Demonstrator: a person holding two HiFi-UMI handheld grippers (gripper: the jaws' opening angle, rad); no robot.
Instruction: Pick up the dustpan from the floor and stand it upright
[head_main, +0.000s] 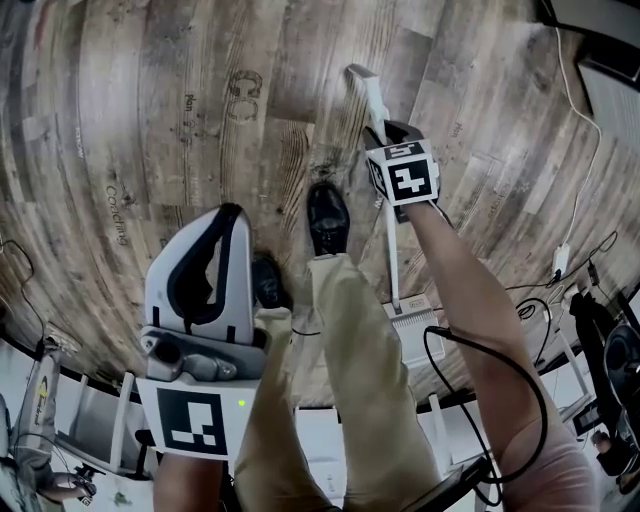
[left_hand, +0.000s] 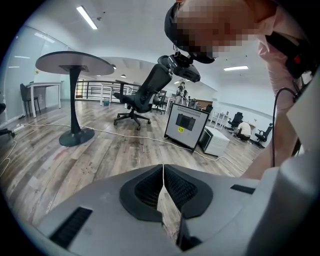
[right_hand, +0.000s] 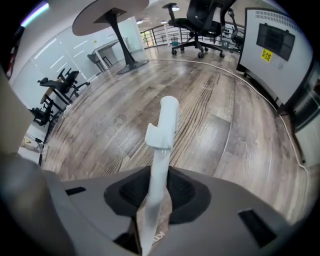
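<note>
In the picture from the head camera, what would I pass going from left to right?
Left gripper, shut and empty → forward black shoe → right gripper, clamped on the dustpan handle → white cable on the floor.

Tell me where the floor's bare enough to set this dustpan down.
The plank floor ahead of the black shoe and out to its left is bare and wide. It is crowded by the cables on the right and around the feet, where the dustpan hangs from the right gripper.
</note>
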